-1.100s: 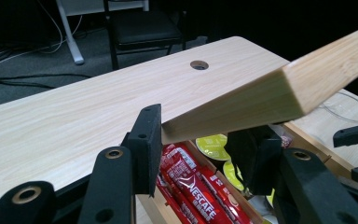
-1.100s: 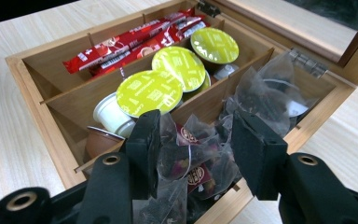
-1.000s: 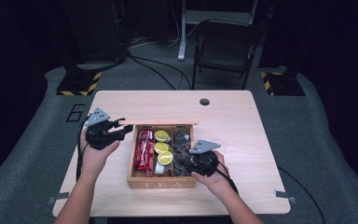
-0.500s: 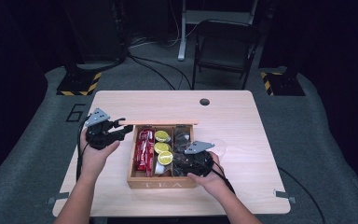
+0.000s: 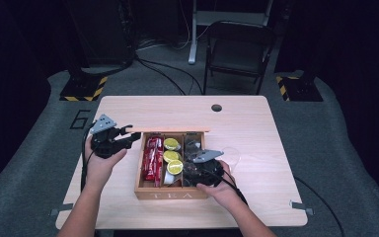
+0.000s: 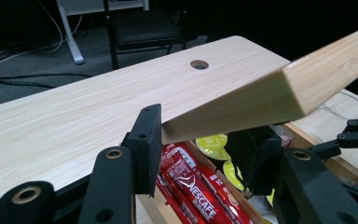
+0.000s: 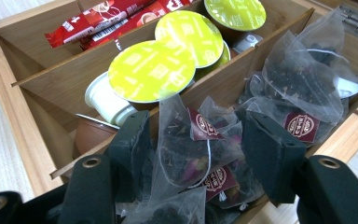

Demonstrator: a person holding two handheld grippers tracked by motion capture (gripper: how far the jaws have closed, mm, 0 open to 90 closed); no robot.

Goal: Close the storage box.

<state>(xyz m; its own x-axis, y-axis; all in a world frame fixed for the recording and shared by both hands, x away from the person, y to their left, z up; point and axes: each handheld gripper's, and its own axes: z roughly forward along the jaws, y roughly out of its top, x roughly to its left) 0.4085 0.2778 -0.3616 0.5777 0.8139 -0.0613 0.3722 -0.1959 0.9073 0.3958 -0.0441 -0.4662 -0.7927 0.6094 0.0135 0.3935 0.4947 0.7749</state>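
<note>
A wooden tea box (image 5: 170, 192) stands at the table's middle, its lid (image 5: 170, 130) raised. My left gripper (image 5: 131, 138) holds the lid's left end; in the left gripper view the lid (image 6: 261, 93) fills the gap between the jaws of that gripper (image 6: 193, 140). My right gripper (image 5: 193, 160) hangs low over the right compartment, open (image 7: 196, 140), with a pyramid tea bag (image 7: 186, 154) between its jaws. More tea bags (image 7: 303, 84) lie behind. Green-topped capsules (image 7: 151, 70) fill the middle compartment and red Nescafe sticks (image 5: 152, 155) the left one.
The table has a round cable hole (image 5: 216, 107) near its far edge. A folding chair (image 5: 237, 54) stands behind the table. Bare tabletop (image 5: 256, 128) lies right of and behind the box. The right gripper's tip (image 6: 354, 135) shows in the left gripper view.
My right gripper has shifted slightly left over the box's right compartment. The left gripper and the lid have stayed put.
</note>
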